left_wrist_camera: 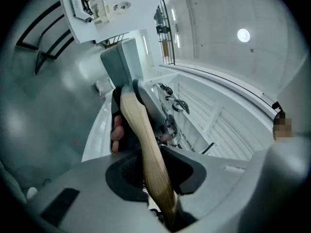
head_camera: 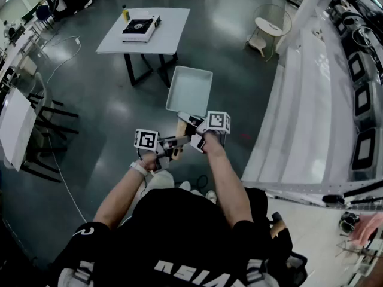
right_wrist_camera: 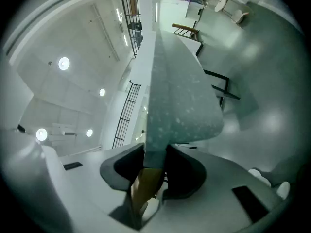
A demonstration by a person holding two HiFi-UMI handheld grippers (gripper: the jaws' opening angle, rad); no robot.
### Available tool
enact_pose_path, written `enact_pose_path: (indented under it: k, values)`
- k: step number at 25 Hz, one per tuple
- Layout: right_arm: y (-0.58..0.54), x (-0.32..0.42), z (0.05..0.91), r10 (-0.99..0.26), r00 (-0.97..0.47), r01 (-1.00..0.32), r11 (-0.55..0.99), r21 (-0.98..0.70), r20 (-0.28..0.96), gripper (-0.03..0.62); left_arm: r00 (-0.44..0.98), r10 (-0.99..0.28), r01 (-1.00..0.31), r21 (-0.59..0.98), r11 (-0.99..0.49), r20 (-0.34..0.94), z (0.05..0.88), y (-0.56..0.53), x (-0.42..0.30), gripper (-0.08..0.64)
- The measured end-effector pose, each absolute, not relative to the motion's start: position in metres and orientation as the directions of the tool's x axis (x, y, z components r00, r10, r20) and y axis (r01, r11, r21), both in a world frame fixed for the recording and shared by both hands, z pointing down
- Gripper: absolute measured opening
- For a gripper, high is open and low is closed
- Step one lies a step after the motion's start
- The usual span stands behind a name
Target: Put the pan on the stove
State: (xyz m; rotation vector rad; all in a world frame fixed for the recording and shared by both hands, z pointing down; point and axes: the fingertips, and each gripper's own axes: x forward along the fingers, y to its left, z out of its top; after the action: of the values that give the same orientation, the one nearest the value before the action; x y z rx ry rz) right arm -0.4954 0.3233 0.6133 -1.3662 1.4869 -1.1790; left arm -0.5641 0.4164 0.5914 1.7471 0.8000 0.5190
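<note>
I carry a pale square pan point(head_camera: 190, 89) in the air above the grey floor, both grippers on its wooden handle point(head_camera: 181, 128). My left gripper point(head_camera: 175, 142) is shut on the handle's rear part. My right gripper point(head_camera: 191, 124) is shut on it nearer the pan. In the left gripper view the wooden handle point(left_wrist_camera: 146, 149) runs between the jaws of the left gripper point(left_wrist_camera: 153, 173) up to the pan point(left_wrist_camera: 121, 64). In the right gripper view the right gripper point(right_wrist_camera: 154, 166) clamps the neck under the speckled pan point(right_wrist_camera: 180, 101). The black stove point(head_camera: 139, 27) lies on a white table point(head_camera: 167, 37) farther ahead.
A yellow-capped bottle point(head_camera: 125, 12) stands beside the stove. A long white counter point(head_camera: 311, 118) runs along the right. A round stool point(head_camera: 268, 26) stands ahead on the right, and dark chairs point(head_camera: 45, 136) and a white cable point(head_camera: 60, 178) are on the left.
</note>
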Motion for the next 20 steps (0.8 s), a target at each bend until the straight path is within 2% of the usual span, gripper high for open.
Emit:
enact_pose_path:
  k: [20]
  values:
    - [0.314, -0.440, 0.616, -0.992, -0.096, -0.285, -0.056, -0.957, 0.086, 0.107, 0.667, 0.742, 0.273, 0.948, -0.163, -0.064, 0.590, 0.405, -0.511, 0.078]
